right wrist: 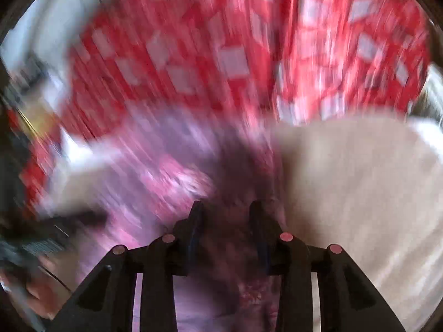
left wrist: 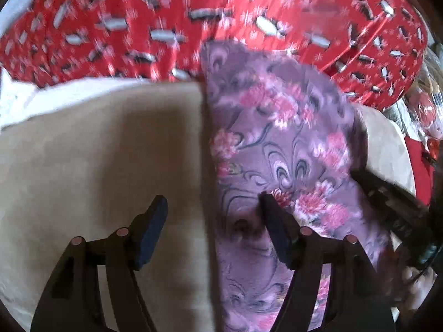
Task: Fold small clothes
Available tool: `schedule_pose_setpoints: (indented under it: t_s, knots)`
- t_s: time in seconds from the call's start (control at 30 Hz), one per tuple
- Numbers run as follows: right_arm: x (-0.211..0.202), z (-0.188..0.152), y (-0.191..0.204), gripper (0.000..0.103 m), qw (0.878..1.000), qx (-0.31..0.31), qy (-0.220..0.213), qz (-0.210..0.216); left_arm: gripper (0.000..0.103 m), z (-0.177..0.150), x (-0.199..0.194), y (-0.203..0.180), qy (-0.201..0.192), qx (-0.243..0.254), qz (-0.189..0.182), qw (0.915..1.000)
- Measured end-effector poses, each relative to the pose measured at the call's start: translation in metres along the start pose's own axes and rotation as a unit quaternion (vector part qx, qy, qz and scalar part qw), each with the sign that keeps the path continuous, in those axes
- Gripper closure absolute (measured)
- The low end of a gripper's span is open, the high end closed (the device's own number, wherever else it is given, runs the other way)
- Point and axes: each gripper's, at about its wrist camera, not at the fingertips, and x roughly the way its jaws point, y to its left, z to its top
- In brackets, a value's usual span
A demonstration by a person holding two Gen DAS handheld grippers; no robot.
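A small purple garment with pink flowers lies folded into a long strip on a beige surface. My left gripper is open above the strip's left edge; its right finger is over the cloth, its left finger over the beige surface. In the blurred right wrist view the same purple garment lies left of centre. My right gripper hovers over it with its fingers a narrow gap apart; whether cloth sits between them cannot be told.
A red patterned cloth covers the far side, also in the right wrist view. The other gripper's dark body shows at the right edge. Clutter lies far right.
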Motion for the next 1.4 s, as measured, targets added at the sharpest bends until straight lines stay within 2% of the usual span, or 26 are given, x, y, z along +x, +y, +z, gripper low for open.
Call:
schedule_pose_setpoints:
  t_s: [0.03,0.1,0.2,0.3,0.37,0.4,0.47,0.57,0.7,0.8,0.83,0.9,0.97,1.0,1.03,1.07,1.17,1.2,1.23,1.27,1.3,1.4]
  knots:
    - [-0.008,-0.001,-0.003,0.065,1.000,0.000,-0.030,0.003,0.033,0.001,-0.004,0.003,-0.005,-0.007,-0.010,0.9999]
    - [-0.016,0.010,-0.006,0.064,0.999,0.018,-0.024,0.017,0.033,0.004,-0.013,0.005,-0.021,-0.008,-0.016,0.9996]
    - [-0.032,0.027,-0.006,0.060,0.996,0.031,-0.075,0.025,0.033,0.014,-0.017,-0.006,-0.042,0.007,0.005,0.9991]
    - [-0.026,0.041,-0.003,0.060,0.995,0.040,-0.087,0.018,0.033,0.024,-0.008,-0.010,-0.036,0.014,0.017,0.9991]
    - [-0.002,0.046,-0.011,0.063,0.996,0.055,-0.069,0.010,0.033,0.028,-0.002,-0.012,-0.030,0.008,0.012,0.9995]
    - [0.014,0.047,-0.016,0.063,0.997,0.064,-0.042,-0.005,0.033,0.031,0.001,-0.011,-0.026,0.005,0.006,0.9996]
    - [0.038,0.044,-0.030,0.054,0.996,0.083,0.007,-0.037,0.032,0.032,0.001,-0.009,-0.027,0.003,0.003,0.9996]
    - [0.036,0.039,-0.052,0.054,0.990,0.137,-0.011,0.009,0.032,0.033,-0.001,-0.014,-0.029,0.009,0.003,0.9995]
    - [0.004,0.032,-0.043,0.053,0.992,0.112,-0.051,-0.010,0.032,0.034,-0.002,-0.016,-0.030,0.011,0.005,0.9995]
    - [-0.030,0.022,-0.028,0.050,0.989,0.093,-0.113,0.037,0.032,0.033,-0.004,-0.015,-0.029,0.007,0.006,0.9995]
    - [-0.034,0.019,-0.025,0.050,0.988,0.087,-0.118,0.045,0.032,0.032,-0.004,-0.015,-0.028,0.004,0.007,0.9996]
    - [-0.031,0.011,-0.013,0.051,0.992,0.058,-0.103,0.043,0.032,0.032,-0.006,-0.015,-0.024,-0.002,0.011,0.9996]
    - [0.001,0.002,-0.005,0.051,1.000,0.023,-0.016,-0.007,0.032,0.031,-0.011,-0.013,-0.012,-0.009,0.007,0.9999]
    - [0.004,-0.001,-0.002,0.051,1.000,0.014,-0.011,-0.021,0.032,0.030,-0.015,-0.011,-0.010,-0.012,0.001,0.9999]
    - [-0.007,-0.001,-0.001,0.050,0.999,0.016,-0.035,-0.021,0.032,0.028,-0.021,-0.008,-0.012,-0.015,-0.006,0.9998]
    - [-0.019,-0.001,-0.001,0.050,0.999,0.029,-0.038,-0.008,0.032,0.024,-0.030,-0.001,-0.016,-0.023,-0.017,0.9994]
    - [-0.053,-0.018,-0.009,0.049,0.993,0.059,-0.083,0.058,0.032,0.007,-0.040,0.017,-0.017,-0.069,-0.068,0.9951]
    - [-0.057,-0.028,-0.011,0.049,0.992,0.061,-0.083,0.070,0.032,0.001,-0.037,0.020,-0.008,-0.081,-0.073,0.9940]
    - [-0.051,-0.034,-0.010,0.048,0.994,0.056,-0.065,0.065,0.032,-0.007,-0.028,0.019,0.010,-0.086,-0.074,0.9935]
    - [-0.038,-0.042,-0.011,0.039,0.998,0.041,-0.035,0.043,0.031,-0.014,-0.020,0.017,0.026,-0.086,-0.074,0.9932]
    - [-0.034,-0.050,-0.010,0.038,0.999,0.024,-0.032,0.022,0.030,-0.019,-0.020,0.016,0.023,-0.084,-0.072,0.9935]
    - [-0.050,-0.046,-0.022,0.042,0.997,0.062,-0.035,0.037,0.031,-0.024,-0.034,0.020,0.014,-0.079,-0.077,0.9938]
